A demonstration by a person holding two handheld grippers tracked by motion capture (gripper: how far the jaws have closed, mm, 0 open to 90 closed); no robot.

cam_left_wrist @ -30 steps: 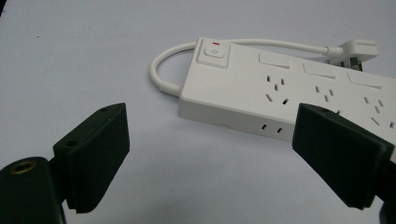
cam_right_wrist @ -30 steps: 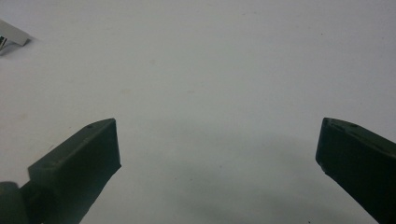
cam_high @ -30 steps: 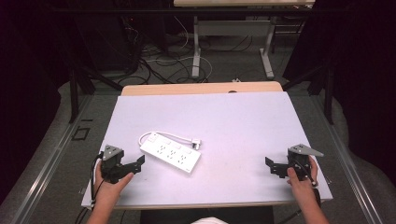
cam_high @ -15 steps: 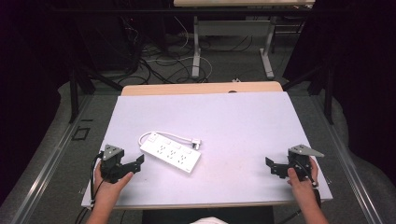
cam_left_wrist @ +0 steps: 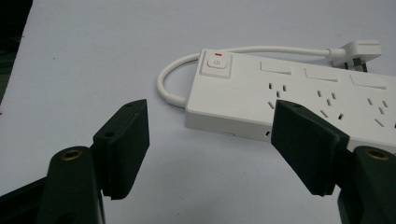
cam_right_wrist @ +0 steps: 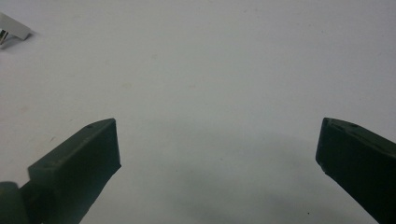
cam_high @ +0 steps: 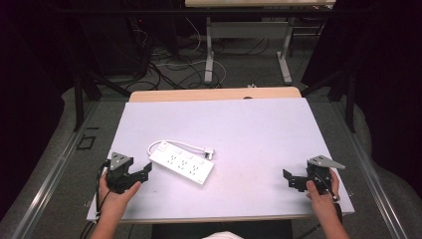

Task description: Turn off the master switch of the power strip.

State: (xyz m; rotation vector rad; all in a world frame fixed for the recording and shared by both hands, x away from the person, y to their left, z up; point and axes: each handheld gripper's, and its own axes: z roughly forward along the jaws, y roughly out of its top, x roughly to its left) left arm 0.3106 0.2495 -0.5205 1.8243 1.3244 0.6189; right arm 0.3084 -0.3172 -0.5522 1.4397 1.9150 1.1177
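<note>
A white power strip (cam_high: pixel 182 164) lies flat on the white table (cam_high: pixel 249 134), left of centre, with its short cable and plug (cam_high: pixel 209 154) curled behind it. Its switch end (cam_left_wrist: pixel 215 64) faces my left gripper (cam_high: pixel 145 171), which is open just short of that end; the strip (cam_left_wrist: pixel 289 93) sits ahead of the spread jaws and one fingertip (cam_left_wrist: pixel 303 140) overlaps its near edge. My right gripper (cam_high: pixel 288 179) rests open over bare table near the front right corner. In the right gripper view, my right gripper (cam_right_wrist: pixel 217 144) has nothing between its jaws.
A wooden strip (cam_high: pixel 214 93) borders the table's far edge. Beyond it the floor holds desk legs (cam_high: pixel 209 50) and tangled cables (cam_high: pixel 164 64). A metal rail (cam_high: pixel 50 169) runs along the left side. The plug's tip (cam_right_wrist: pixel 11 30) peeks into the right gripper view's top left.
My left gripper has crept slightly toward the power strip. The right gripper has not moved.
</note>
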